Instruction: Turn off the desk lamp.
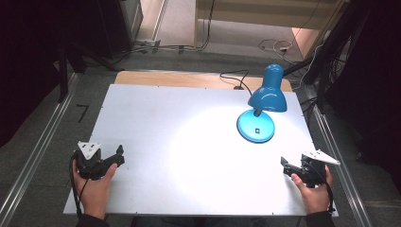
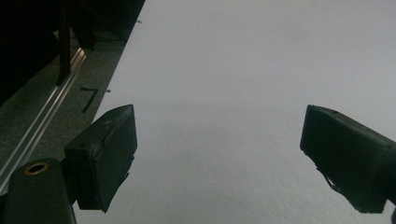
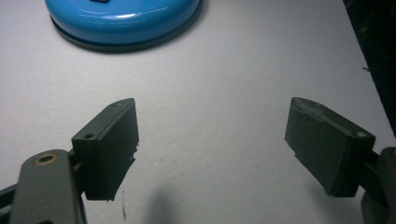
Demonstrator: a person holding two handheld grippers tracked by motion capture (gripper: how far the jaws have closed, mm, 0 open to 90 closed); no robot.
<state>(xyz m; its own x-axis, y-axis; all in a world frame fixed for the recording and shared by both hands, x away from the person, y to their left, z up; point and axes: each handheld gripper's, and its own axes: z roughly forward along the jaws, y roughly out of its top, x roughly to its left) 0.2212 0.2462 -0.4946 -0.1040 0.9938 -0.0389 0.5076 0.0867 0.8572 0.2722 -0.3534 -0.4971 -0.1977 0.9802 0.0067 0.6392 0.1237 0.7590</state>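
Lamp, upper right of the high view: you see a glossy blue shade and a glossy blue round base, smooth enough to carry bright streaks of reflection at the top of the right gripper view. Table top: a matt white sheet, faintly grainy up close, with a strip of pale wood showing along its far edge. Your left gripper and right gripper: matt black jaws that look like plastic, slightly scuffed at the edges, each with a brass-coloured metal insert at lower left. Rails beside the table: brushed silver metal.
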